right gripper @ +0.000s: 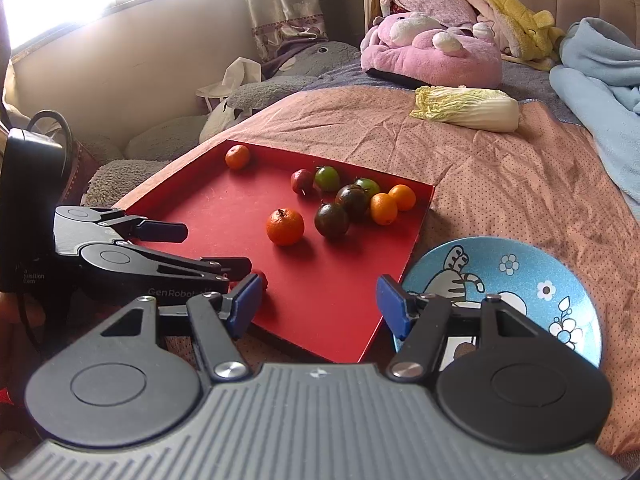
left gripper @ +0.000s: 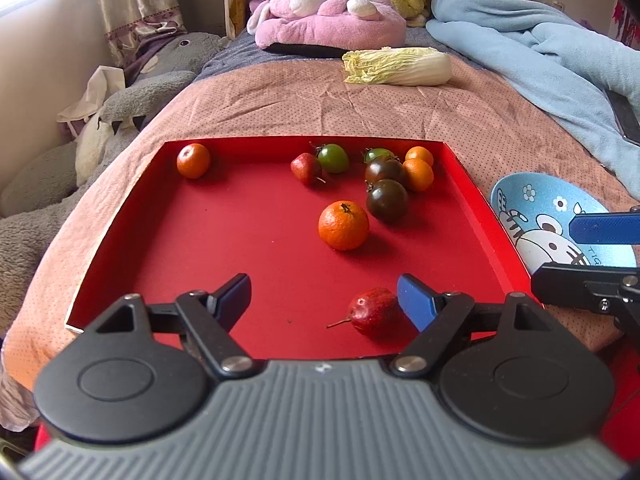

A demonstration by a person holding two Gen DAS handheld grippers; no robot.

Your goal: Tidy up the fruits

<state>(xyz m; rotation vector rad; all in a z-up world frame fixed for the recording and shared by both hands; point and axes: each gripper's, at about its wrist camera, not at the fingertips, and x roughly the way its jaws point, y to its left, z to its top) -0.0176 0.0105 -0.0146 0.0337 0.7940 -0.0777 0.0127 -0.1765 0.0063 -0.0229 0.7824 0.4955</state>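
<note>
Left tool (left gripper: 324,300) and right tool (right gripper: 316,300) agape

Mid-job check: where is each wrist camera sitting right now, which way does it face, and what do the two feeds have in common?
Left wrist: low at the red tray's near edge, facing the headboard; own open left gripper frames a red fruit, right gripper at the edge.
Right wrist: off the tray's near right corner, beside the blue plate, facing up-bed; own open right gripper, left gripper on its left.
Shared: tray, fruits, plate, cabbage.
</note>
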